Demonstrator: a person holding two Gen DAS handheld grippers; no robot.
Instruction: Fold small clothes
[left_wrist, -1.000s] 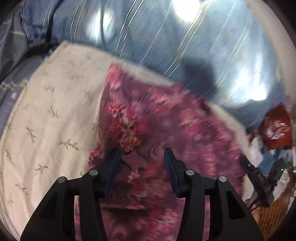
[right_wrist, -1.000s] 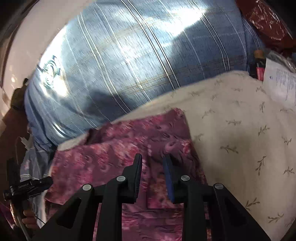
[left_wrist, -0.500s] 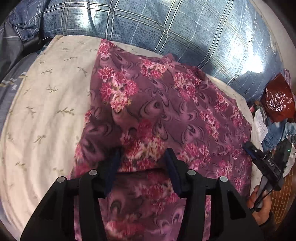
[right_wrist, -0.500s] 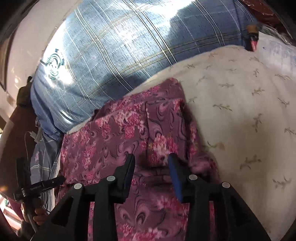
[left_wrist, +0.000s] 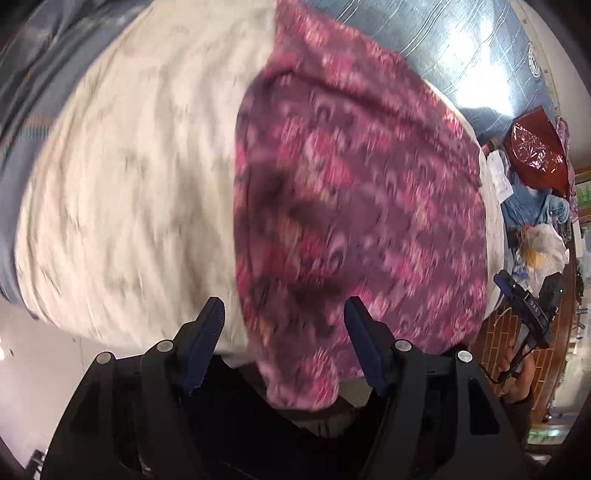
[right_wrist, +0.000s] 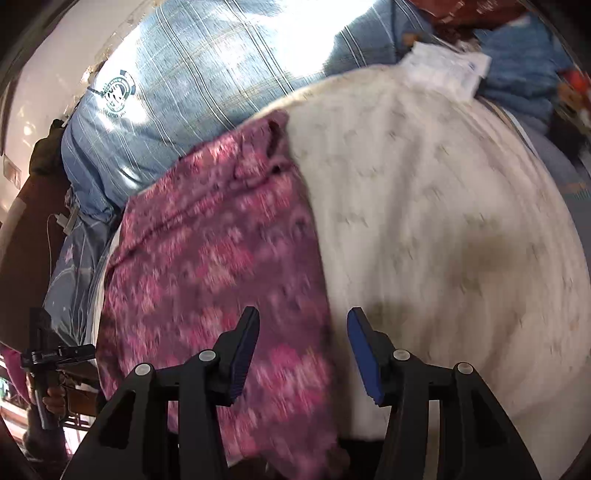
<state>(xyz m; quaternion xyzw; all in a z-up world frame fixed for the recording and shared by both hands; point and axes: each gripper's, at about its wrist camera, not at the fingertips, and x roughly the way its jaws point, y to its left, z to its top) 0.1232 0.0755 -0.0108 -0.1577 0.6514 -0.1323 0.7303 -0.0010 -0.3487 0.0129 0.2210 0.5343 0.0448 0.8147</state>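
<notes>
Your left gripper (left_wrist: 282, 312) and right gripper (right_wrist: 303, 323) have just been opening, empty, above the blurry purple floral garment (left_wrist: 354, 206) lying flat.

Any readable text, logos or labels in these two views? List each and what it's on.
"DAS": white letters on the right gripper, seen at the right edge of the left wrist view.
Round dark-green emblem on the blue striped bedding: ring of lettering, too small and glared to read.
White paper beyond the cream blanket: print blurred, unreadable.
Floral garment and red bag: no text visible.
</notes>
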